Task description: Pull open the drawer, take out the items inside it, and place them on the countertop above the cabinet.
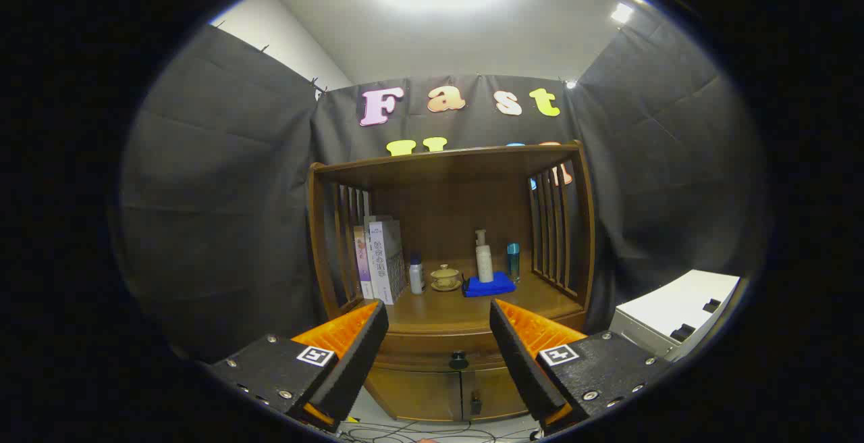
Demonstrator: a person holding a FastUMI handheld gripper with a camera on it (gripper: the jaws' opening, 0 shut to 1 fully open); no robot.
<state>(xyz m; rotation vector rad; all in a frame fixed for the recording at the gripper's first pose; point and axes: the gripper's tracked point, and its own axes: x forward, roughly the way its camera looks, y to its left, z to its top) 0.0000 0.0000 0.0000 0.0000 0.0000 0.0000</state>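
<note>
Drawer point(459, 350) shut, dark round knob point(459, 360) centred on its front, sitting between the 2 fingers and a bit beyond the tips. Gripper point(439, 325) spread wide, nothing held, not touching the cabinet point(451, 281). Countertop point(466, 311) just above the drawer: books point(379, 261) upright by the left slats, small white bottle point(416, 275), lidded cup on saucer point(445, 277), pump bottle point(484, 257) on a blue cloth point(489, 285), blue bottle point(514, 261) beside it. 2 lower doors point(445, 392) below the drawer, closed. White unit point(678, 318) off to the right, cables point(418, 433) on the floor
</note>
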